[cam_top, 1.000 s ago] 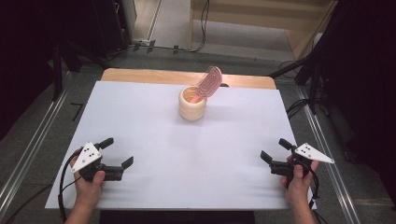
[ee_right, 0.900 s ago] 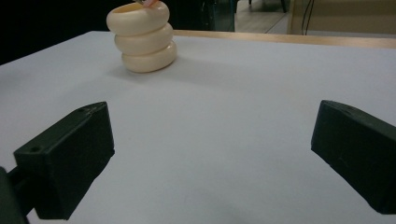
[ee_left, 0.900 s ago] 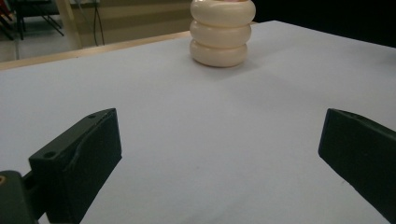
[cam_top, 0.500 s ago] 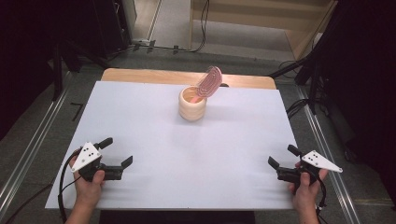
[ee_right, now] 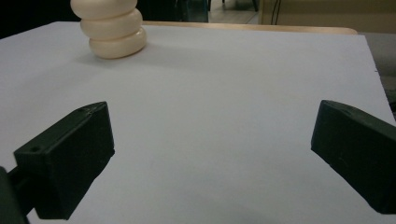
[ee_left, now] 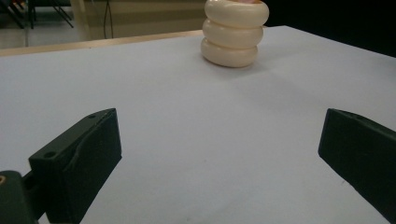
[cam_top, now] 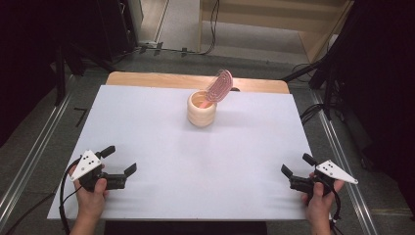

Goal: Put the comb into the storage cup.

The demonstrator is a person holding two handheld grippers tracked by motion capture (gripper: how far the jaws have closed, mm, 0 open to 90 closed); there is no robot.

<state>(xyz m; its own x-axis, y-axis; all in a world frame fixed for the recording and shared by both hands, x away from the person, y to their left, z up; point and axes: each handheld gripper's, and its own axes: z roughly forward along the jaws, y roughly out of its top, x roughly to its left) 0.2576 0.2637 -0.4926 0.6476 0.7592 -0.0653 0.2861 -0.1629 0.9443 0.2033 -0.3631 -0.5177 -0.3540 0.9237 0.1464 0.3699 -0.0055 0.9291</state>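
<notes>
holding both tools low, well short of the ribbed cream cup [cam_top: 201, 109]: left gripper [cam_top: 120, 161] and right gripper [cam_top: 298, 166] each with jaws wide apart, gripping nothing. we judge the risk is tipping: the pink comb [cam_top: 219, 86] leans out over the cup's far-right rim, so a nudge could topple it. cup stands near the far edge of the white table [cam_top: 195, 166].
</notes>
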